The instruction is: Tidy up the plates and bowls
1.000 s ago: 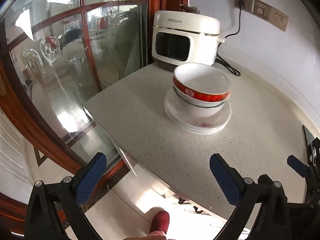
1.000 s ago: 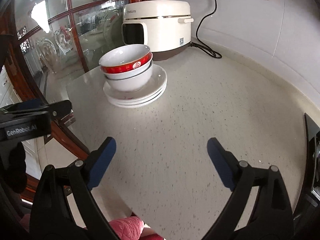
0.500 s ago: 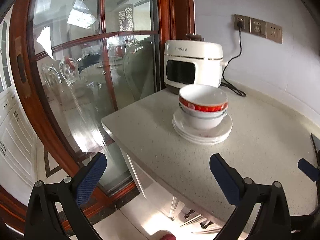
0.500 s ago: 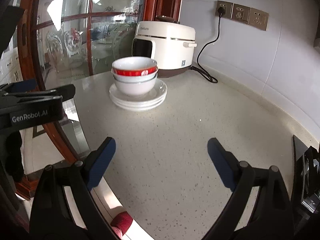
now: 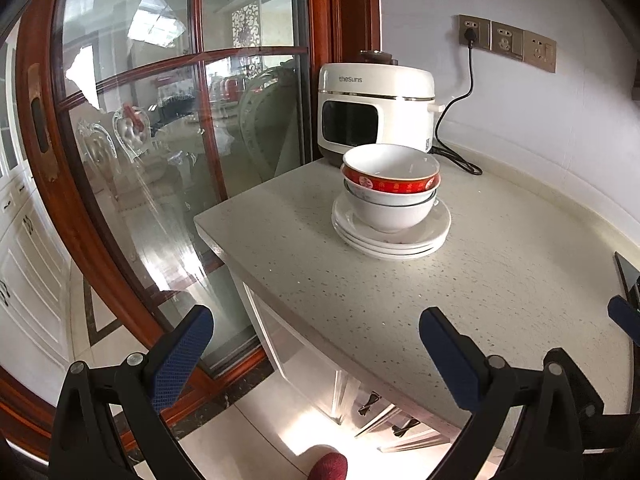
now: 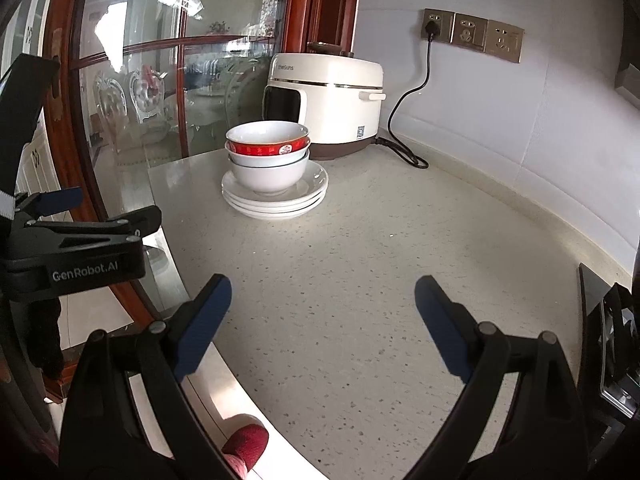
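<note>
A stack of white plates (image 5: 434, 236) (image 6: 312, 194) sits on the speckled countertop (image 5: 500, 280) (image 6: 380, 260), in front of the cooker. Nested bowls stand on the plates: a white bowl (image 5: 390, 214) (image 6: 266, 178) at the bottom and a red-banded bowl (image 5: 390, 184) (image 6: 267, 148) at the top. My left gripper (image 5: 316, 330) is open and empty, held back beyond the counter's front edge. My right gripper (image 6: 322, 296) is open and empty above the counter's near part. The left gripper also shows in the right wrist view (image 6: 100, 216).
A cream electric cooker (image 5: 376, 114) (image 6: 328, 108) stands against the wall, its black cord (image 5: 456, 136) plugged into a socket (image 5: 474, 34). A wood-framed glass door (image 5: 160, 140) borders the counter's left. A dark stove edge (image 6: 600, 320) lies at right.
Both grippers have pulled back and tilted up from the stack, so it looks smaller and farther. The plates and bowls have not moved. Both stay open.
</note>
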A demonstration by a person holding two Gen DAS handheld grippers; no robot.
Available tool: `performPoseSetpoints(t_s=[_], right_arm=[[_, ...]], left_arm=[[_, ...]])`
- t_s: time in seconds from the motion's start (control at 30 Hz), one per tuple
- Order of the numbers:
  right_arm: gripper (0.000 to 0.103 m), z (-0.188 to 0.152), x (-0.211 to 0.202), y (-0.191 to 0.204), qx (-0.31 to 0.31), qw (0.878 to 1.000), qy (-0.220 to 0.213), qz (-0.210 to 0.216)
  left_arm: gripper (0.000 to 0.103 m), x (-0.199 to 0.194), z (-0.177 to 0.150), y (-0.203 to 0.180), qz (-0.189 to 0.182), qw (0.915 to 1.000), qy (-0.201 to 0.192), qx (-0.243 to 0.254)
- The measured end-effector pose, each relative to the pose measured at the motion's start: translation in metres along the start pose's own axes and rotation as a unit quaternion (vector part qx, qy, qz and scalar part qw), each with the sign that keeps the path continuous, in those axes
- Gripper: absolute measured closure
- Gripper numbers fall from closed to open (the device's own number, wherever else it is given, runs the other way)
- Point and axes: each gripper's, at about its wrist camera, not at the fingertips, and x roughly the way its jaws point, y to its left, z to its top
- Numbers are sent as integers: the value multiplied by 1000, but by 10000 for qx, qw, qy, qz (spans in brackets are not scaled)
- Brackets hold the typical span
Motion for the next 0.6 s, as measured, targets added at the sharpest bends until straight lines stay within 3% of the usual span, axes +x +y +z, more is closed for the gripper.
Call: performPoseSetpoints(t_s=[0.6], right_arm=[[9,0,-7,-9,58,9999,-81,41]], left_arm=[[0,6,-1,-2,-34,9999,167,-28]])
